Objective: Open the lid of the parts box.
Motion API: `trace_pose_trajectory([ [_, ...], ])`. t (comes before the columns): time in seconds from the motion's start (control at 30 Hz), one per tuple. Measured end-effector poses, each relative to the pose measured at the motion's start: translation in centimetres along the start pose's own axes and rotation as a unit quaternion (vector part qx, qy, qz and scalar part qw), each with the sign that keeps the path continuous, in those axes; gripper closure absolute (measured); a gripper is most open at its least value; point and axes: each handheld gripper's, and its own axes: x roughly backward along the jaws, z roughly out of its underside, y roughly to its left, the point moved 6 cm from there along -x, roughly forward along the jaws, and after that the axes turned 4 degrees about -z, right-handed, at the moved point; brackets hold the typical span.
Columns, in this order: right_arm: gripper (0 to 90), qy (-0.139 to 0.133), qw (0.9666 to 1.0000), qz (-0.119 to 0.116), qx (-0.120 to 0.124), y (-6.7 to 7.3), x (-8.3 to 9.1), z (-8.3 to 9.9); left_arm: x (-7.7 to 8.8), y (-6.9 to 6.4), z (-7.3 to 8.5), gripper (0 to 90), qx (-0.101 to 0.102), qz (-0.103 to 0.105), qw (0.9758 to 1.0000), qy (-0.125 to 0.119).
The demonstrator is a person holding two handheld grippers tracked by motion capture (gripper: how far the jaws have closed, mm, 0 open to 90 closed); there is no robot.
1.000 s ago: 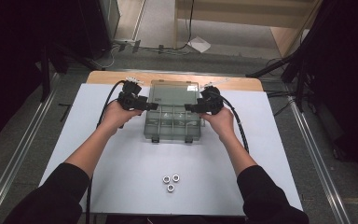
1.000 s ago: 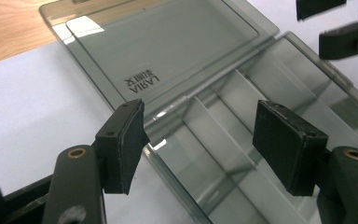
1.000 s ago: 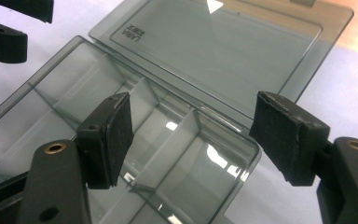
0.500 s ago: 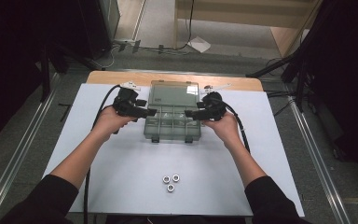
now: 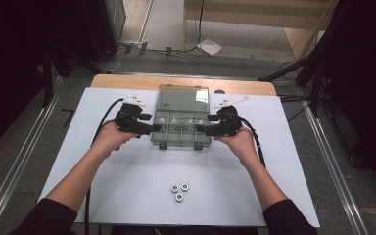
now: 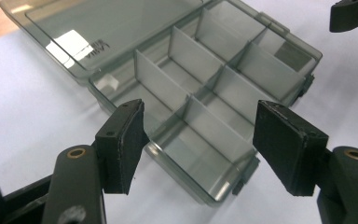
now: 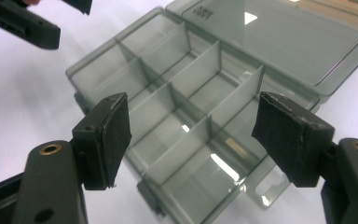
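Nearest the person, three small metal nuts (image 5: 179,190) lay clustered on the white sheet covering the bench (image 5: 127,186), well apart from everything else. Farther in, the person's forearms reached forward, each hand holding a claw at either end of a smoky transparent compartment box (image 5: 182,128). The left claw (image 5: 155,128) sat just beside the box's left end, its jaws spread wide with nothing between them; in the left gripper view they framed the near corner compartments (image 6: 200,154) without touching the plastic. The right claw (image 5: 199,129) mirrored it at the right end, jaws likewise spread and empty, and in the right gripper view the dividers (image 7: 193,88) showed between them. The box lay open near the middle of the bench, its compartments empty, its lid (image 5: 183,97) folded flat behind the tray toward the far edge. Beyond the sheet ran a strip of wooden bench top (image 5: 127,81), then the floor with cables (image 5: 142,49).
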Motion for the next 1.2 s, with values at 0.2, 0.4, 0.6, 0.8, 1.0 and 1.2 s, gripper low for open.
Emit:
trace_pose_trajectory([
  [0.2,27.5,0.005,0.9998,0.001,0.018,0.9,0.2,0.8,0.2,-0.3,0.8,33.9,-0.006,0.001,1.0,0.001],
  [0.4,28.0,0.004,0.9995,-0.01,0.03,1.7,0.2,1.5,0.6,-1.0,1.7,33.9,-0.013,0.003,0.9999,0.001],
  [0.6,28.9,0.01,0.9989,-0.022,0.039,2.2,0.8,2.0,1.2,-1.8,3.1,33.9,-0.034,0.005,0.9993,0.014],
  [0.8,28.9,0.001,0.9988,-0.034,0.036,2.6,1.4,2.4,1.6,-2.7,4.0,33.8,-0.045,0.012,0.9988,0.018],
  [1.0,28.7,0.005,0.998,-0.04,0.049,3.6,1.2,3.1,1.9,-3.4,4.8,33.9,-0.054,0.015,0.9982,0.022],
  [1.2,28.6,0.005,0.9967,-0.05,0.064,4.8,1.3,3.4,1.7,-4.2,5.7,33.9,-0.058,0.017,0.9979,0.023],
])
